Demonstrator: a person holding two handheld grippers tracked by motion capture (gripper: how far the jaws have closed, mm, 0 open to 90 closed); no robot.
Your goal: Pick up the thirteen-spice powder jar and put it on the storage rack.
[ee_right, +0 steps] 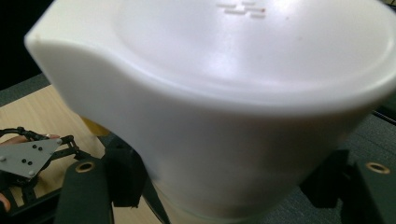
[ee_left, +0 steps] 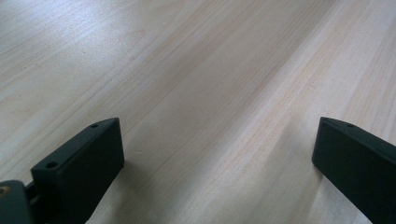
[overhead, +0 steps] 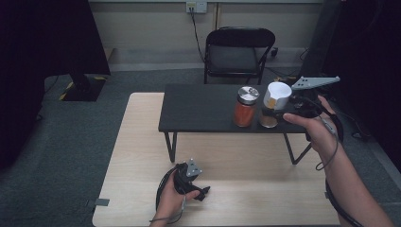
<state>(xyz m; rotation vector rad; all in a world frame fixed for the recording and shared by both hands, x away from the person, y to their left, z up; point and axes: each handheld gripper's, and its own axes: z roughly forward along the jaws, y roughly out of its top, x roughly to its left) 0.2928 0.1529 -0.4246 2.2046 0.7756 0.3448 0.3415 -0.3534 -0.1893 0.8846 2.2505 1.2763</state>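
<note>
Your left hand [overhead: 176, 196] rests low on the near part of the wooden table [overhead: 137, 156], and the left gripper [overhead: 202, 193] it holds lies close over the bare wood with its jaws spread wide and nothing between them. Your right forearm reaches up the right side, wrist level, with the right gripper [overhead: 269, 112] pointing left over the near edge of the small black table [overhead: 198, 109]. Two jars stand there, side by side. The left one is a red-filled jar [overhead: 245, 107] with a metal lid, free of either gripper. The right one is the white-lidded jar [overhead: 273, 105], tilted, and the right gripper's jaws are clenched on it just under the lid. One black folding chair [overhead: 238, 54] stands far behind.
</note>
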